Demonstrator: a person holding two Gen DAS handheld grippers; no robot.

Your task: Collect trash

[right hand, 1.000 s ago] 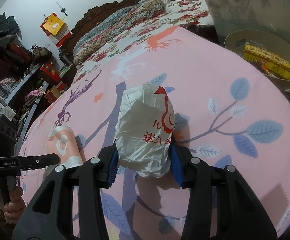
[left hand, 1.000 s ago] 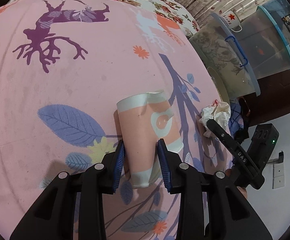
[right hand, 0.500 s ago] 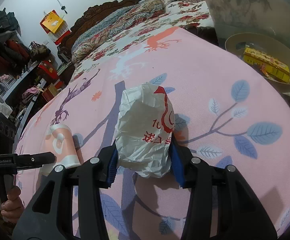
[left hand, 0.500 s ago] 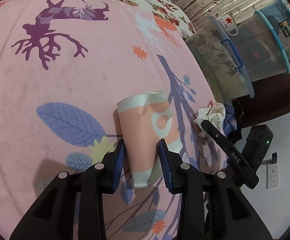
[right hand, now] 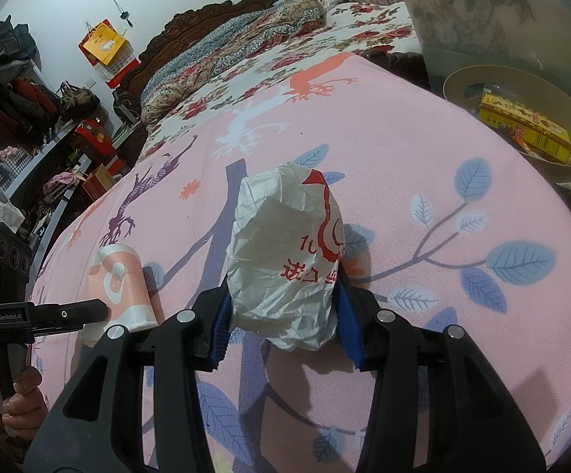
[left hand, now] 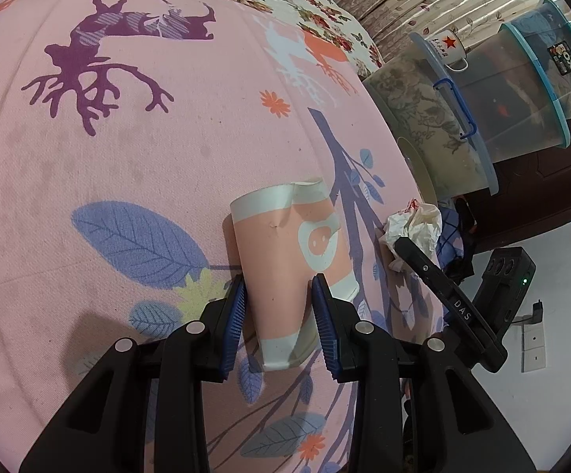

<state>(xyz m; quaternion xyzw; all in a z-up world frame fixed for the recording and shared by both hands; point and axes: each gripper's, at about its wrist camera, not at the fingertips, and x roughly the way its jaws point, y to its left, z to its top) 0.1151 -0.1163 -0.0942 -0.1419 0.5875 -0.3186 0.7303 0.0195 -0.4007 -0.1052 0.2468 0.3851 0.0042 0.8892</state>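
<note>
We see the left gripper [left hand: 279, 307] clamped on a crushed pink paper cup [left hand: 291, 260], the right gripper [right hand: 283, 317] on a crumpled white wrapper [right hand: 285, 252]; the round beige bin [right hand: 521, 96] lies beyond the pink bed sheet [right hand: 423, 149], nearer our right.

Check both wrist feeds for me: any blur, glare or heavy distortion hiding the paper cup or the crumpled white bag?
Left wrist view: sharp, evenly lit, no glare; the paper cup shows clearly between the left gripper pads, fisheye bending the pink bedsheet toward the dark corners. Right wrist view: equally sharp; the crumpled white bag in the right gripper casts a soft shadow, its red print legible.
</note>
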